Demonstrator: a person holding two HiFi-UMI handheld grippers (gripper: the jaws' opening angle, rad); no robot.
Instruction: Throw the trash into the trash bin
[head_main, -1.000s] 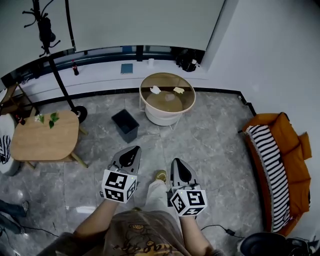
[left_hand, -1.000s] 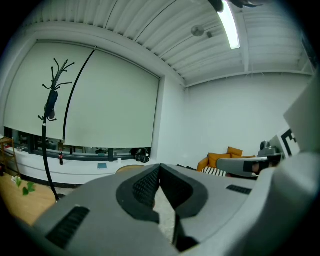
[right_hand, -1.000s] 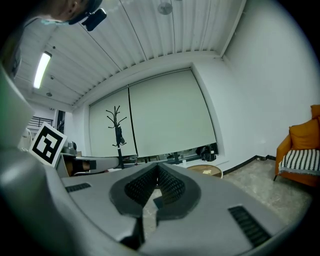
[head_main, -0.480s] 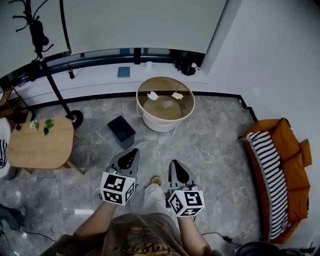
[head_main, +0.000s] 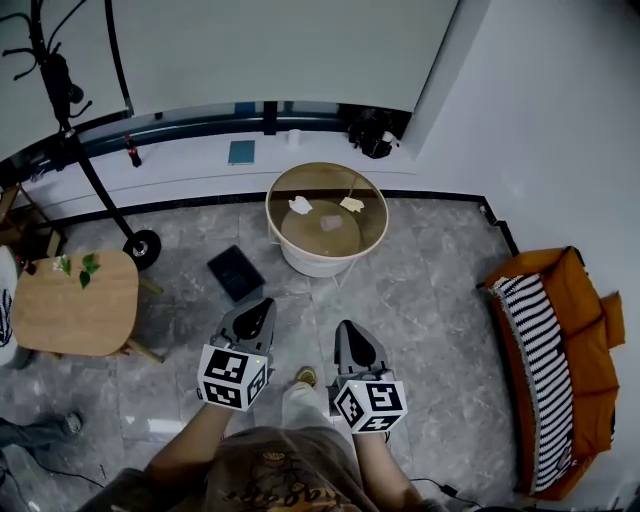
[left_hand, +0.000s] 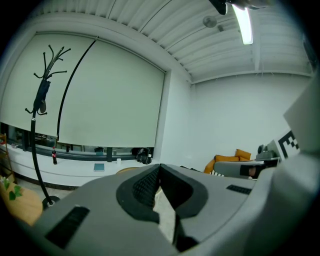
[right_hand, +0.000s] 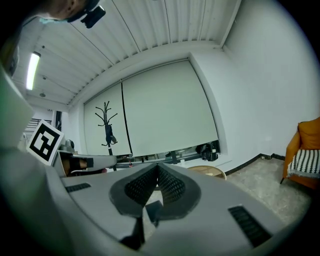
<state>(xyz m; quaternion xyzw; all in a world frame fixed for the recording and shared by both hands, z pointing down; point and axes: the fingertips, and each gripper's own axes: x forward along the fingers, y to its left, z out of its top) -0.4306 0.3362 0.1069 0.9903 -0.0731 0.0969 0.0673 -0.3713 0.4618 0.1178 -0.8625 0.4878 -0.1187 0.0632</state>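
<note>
In the head view a small black trash bin (head_main: 235, 272) stands on the grey floor, just ahead and left of my left gripper (head_main: 263, 304). Beyond it is a round glass-topped table (head_main: 372, 237). On the glass lie a white crumpled paper (head_main: 300, 204), a yellowish scrap (head_main: 351, 204) and a pinkish scrap (head_main: 330, 224). My right gripper (head_main: 343, 328) is held beside the left one. In the left gripper view the left gripper (left_hand: 160, 167) is shut with nothing in it. The right gripper (right_hand: 158, 167) in its own view is also shut and empty.
A low wooden table (head_main: 70, 300) with a small plant (head_main: 75, 268) stands at the left. A coat stand (head_main: 60, 90) rises at the back left. An orange sofa with a striped cushion (head_main: 550, 370) lines the right wall. My shoe (head_main: 304, 376) shows between the grippers.
Both grippers have been carried forward together, still shut. The black bin and the round table now lie closer to them; the wooden table has slid toward the left edge.
</note>
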